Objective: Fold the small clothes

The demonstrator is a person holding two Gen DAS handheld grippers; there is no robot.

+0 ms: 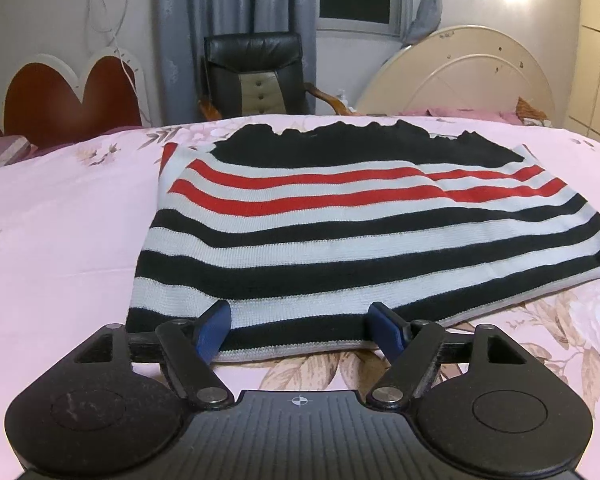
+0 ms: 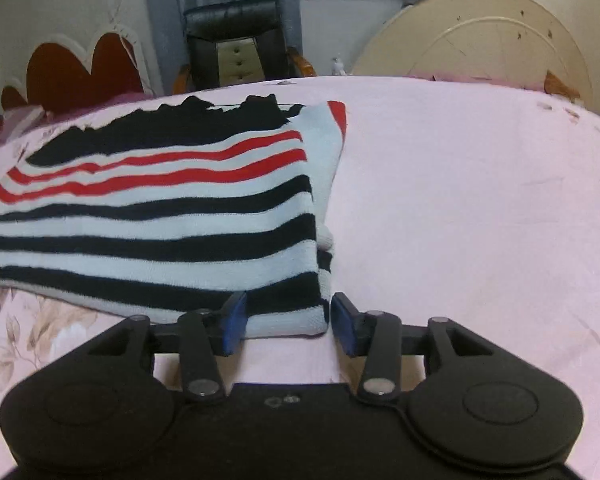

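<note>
A small knitted garment (image 1: pixel 340 224) with black, white and red stripes lies flat and partly folded on the pink bed sheet (image 1: pixel 52 232). My left gripper (image 1: pixel 304 328) is open, its blue fingertips (image 1: pixel 214 330) astride the garment's near hem toward its left corner. In the right wrist view the same garment (image 2: pixel 160 216) lies at the left. My right gripper (image 2: pixel 286 322) is open, its jaws astride the garment's near right corner, with the blue pads (image 2: pixel 234 326) at the hem.
A floral print (image 1: pixel 560 344) marks the sheet near the front. Behind the bed stand a black leather chair (image 1: pixel 256 76), a red heart-shaped headboard (image 1: pixel 68 96), a cream round board (image 1: pixel 460 76) and grey curtains (image 1: pixel 188 12). Bare pink sheet (image 2: pixel 480 200) stretches to the garment's right.
</note>
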